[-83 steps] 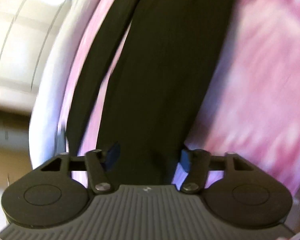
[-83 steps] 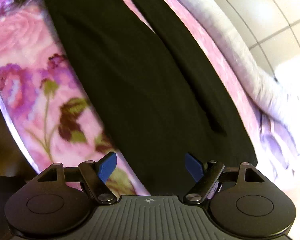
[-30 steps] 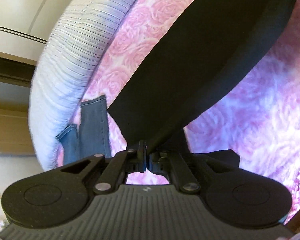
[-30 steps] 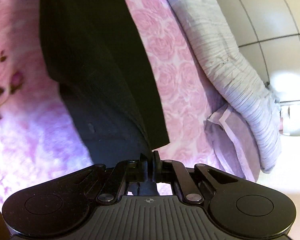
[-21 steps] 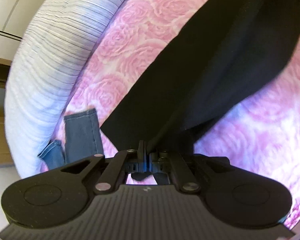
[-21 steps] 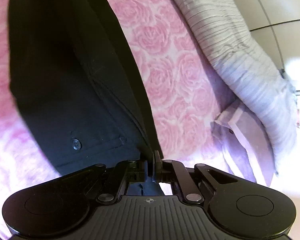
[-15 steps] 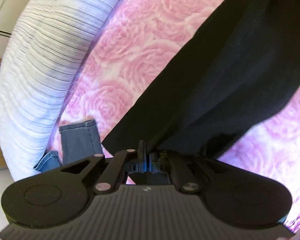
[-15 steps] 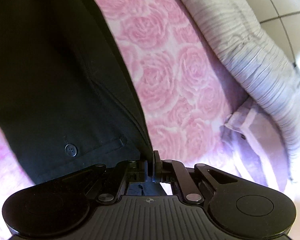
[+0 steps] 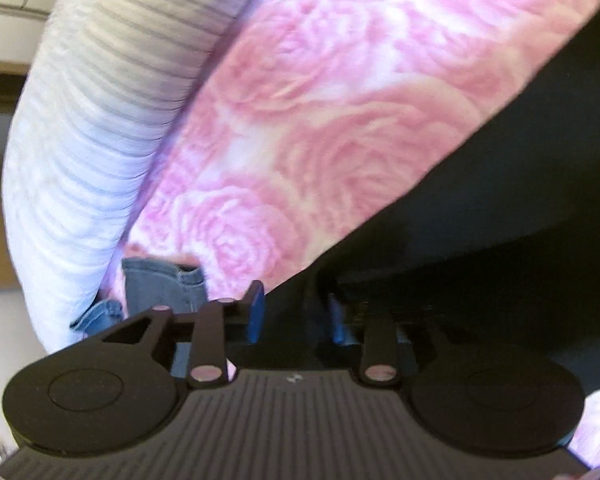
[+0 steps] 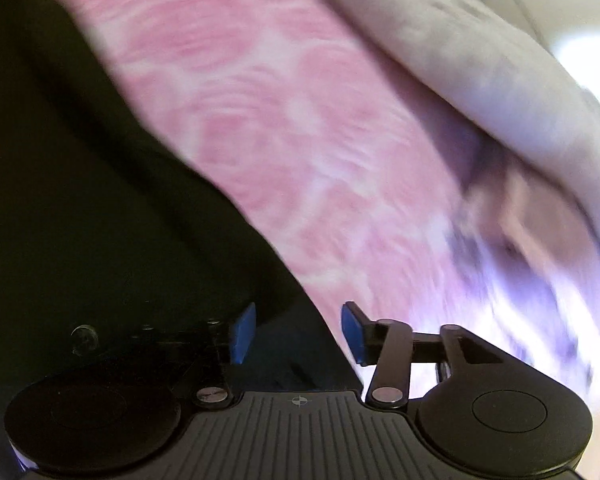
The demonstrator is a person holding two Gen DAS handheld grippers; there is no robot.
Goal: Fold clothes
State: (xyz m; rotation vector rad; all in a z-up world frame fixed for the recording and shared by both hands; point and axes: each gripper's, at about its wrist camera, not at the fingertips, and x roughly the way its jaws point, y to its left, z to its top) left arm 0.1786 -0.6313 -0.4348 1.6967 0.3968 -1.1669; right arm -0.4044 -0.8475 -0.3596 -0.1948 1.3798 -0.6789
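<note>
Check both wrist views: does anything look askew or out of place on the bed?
Nothing looks wrong. The black garment lies on the rose bedspread while the jaws of left gripper and right gripper are opening over its edge. Jeans lie apart by the white duvet.

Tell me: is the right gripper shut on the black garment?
No. The right gripper is opening; black garment lies between the parted blue pads.

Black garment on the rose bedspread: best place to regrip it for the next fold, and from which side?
Take the black garment at its folded edge beside each gripper, coming down from above over the pink bedspread. That edge lies flat, straight and bare of the jeans. The left gripper and right gripper are opening, with cloth between their pads.
</note>
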